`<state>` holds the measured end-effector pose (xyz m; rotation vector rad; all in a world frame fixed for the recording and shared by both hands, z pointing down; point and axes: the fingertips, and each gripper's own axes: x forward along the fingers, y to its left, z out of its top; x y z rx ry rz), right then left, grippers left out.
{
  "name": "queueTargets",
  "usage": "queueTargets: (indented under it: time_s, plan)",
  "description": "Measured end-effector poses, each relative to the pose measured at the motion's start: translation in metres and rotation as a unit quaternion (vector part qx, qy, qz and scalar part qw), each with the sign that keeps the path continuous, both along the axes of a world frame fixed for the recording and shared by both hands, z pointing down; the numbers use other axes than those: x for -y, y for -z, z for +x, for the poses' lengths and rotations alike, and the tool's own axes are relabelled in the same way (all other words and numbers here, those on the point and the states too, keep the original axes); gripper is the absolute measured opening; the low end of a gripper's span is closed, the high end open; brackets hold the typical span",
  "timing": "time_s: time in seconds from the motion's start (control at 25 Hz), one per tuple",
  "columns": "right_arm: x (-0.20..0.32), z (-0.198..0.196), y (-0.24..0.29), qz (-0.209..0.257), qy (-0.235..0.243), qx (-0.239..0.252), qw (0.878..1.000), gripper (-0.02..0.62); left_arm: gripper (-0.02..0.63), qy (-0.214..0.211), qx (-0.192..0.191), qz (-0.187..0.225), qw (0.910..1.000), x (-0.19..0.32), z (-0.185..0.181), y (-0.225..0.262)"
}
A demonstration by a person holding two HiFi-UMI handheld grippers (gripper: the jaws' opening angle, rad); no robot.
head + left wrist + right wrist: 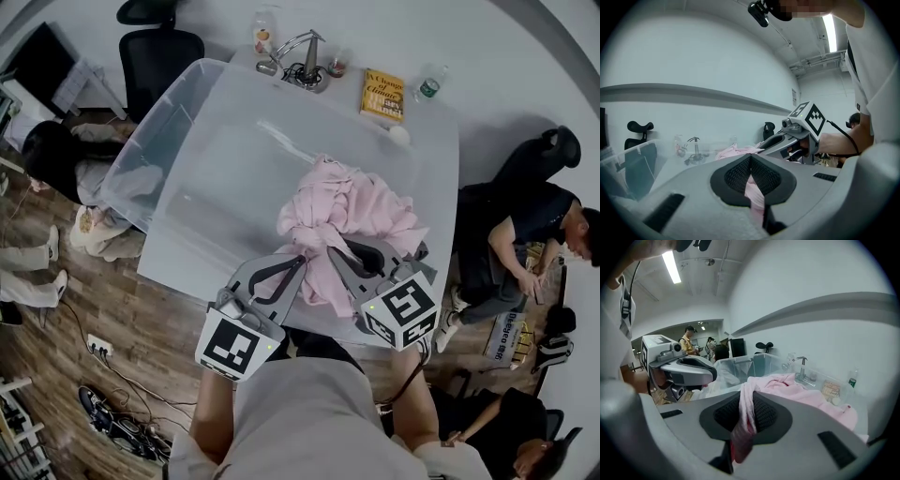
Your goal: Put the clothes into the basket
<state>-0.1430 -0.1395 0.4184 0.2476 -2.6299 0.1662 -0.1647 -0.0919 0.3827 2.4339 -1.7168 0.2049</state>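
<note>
A pink garment lies bunched on the near right part of the white table. Both grippers hold its near edge. My left gripper is shut on a fold of the pink cloth, which hangs down between its black pads. My right gripper is shut on another fold of the garment, which drapes over its pads. The clear plastic basket stands at the table's left edge, with pale cloth inside it.
At the table's far edge are a metal stand, a yellow book, a small cup and a bottle. Office chairs stand behind. People sit at the left and right.
</note>
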Motion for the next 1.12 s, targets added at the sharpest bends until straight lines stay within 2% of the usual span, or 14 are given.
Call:
queueTargets:
  time_s: [0.52,0.76,1.12]
  plan:
    - [-0.005,-0.007,-0.027,0.034,0.029,-0.125,0.991,0.052,0.006,0.006,-0.004,-0.015,0.9999,0.002,0.001,-0.003]
    - [-0.007,-0.011,-0.041,0.061,0.060,-0.186,0.979,0.052,0.006,0.005,0.004,-0.014,0.9999,0.001,0.000,-0.004]
    - [-0.011,-0.013,-0.060,0.090,0.089,-0.244,0.962,0.055,0.006,0.003,0.021,-0.010,0.9997,-0.001,-0.004,-0.007]
